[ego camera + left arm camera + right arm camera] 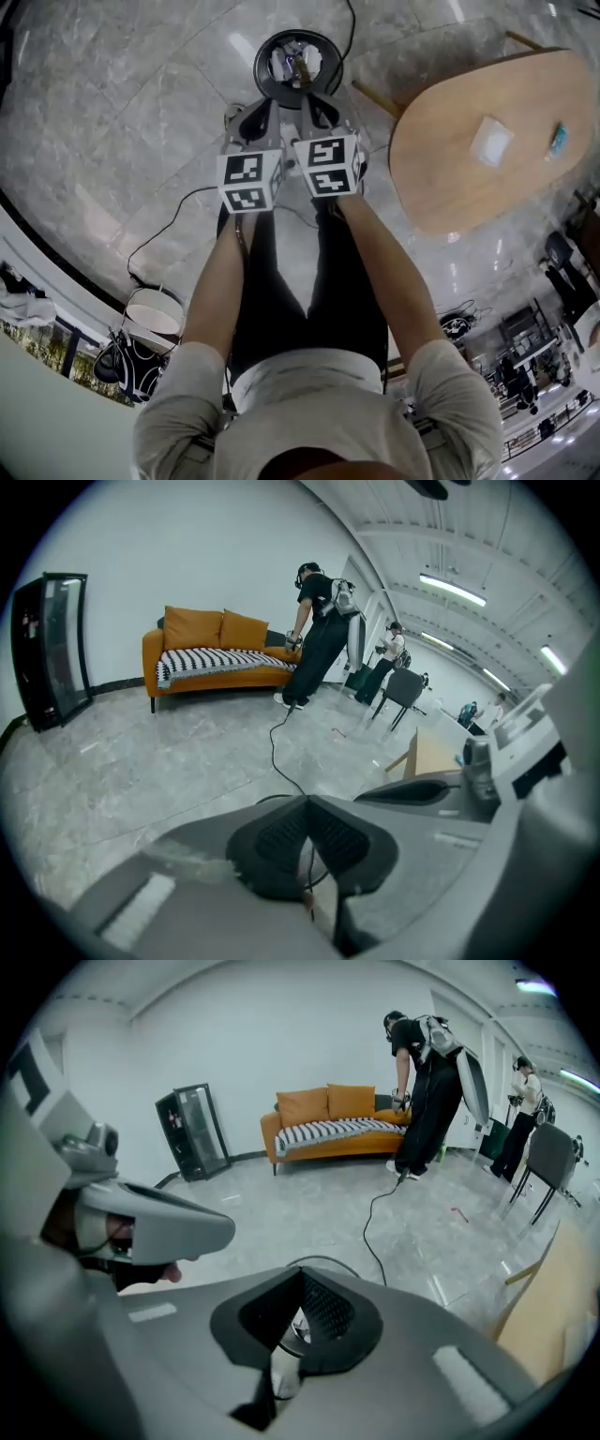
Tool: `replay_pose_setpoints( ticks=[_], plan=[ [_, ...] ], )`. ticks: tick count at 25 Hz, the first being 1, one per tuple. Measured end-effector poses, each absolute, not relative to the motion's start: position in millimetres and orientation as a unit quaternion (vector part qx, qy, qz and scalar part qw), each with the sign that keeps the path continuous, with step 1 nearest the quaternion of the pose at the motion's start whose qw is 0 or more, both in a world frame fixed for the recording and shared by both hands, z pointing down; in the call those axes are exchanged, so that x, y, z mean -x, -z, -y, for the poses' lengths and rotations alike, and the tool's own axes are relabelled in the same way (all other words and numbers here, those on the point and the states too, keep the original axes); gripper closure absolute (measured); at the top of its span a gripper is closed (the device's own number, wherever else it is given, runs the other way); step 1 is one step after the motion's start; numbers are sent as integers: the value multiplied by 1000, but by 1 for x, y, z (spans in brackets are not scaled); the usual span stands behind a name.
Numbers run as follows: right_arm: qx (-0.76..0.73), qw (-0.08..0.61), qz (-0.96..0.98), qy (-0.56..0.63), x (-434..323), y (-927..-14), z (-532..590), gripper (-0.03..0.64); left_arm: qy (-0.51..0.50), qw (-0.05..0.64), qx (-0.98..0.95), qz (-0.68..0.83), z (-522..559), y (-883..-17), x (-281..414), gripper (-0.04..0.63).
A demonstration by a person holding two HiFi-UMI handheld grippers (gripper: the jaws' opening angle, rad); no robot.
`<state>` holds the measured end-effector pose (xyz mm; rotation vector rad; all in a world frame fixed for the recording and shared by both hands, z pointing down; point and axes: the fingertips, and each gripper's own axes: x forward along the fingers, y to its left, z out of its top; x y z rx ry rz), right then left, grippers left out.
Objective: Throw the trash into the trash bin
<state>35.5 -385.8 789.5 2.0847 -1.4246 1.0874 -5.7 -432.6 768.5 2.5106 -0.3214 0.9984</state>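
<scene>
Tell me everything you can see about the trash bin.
The bin is round, black and open-topped, upright on the grey marble floor, near the wooden table. Its wide rim rings crumpled white trash inside. A black cable passes its right side; contact is unclear.

The trash bin (262, 58) is round with a dark rim. It stands upright and open-topped on the grey marble floor (141, 112), near the narrow end of the oval wooden table (450, 159) but apart from it. The trash (284, 64), pale crumpled pieces, lies inside the bin, loosely heaped towards the middle.
</scene>
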Motion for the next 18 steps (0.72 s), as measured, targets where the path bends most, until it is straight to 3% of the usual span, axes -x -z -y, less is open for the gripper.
replay_pose_setpoints(
  ticks=[10, 18],
  plan=[
    [-776, 126, 539, -302, -37, -577, 372, 609, -317, 183, -923, 121, 415, -610, 5, 580],
    [-805, 67, 553, -204, -33, -385, 330, 609, -218, 160, -955, 125, 384, -432, -2, 580]
  ],
)
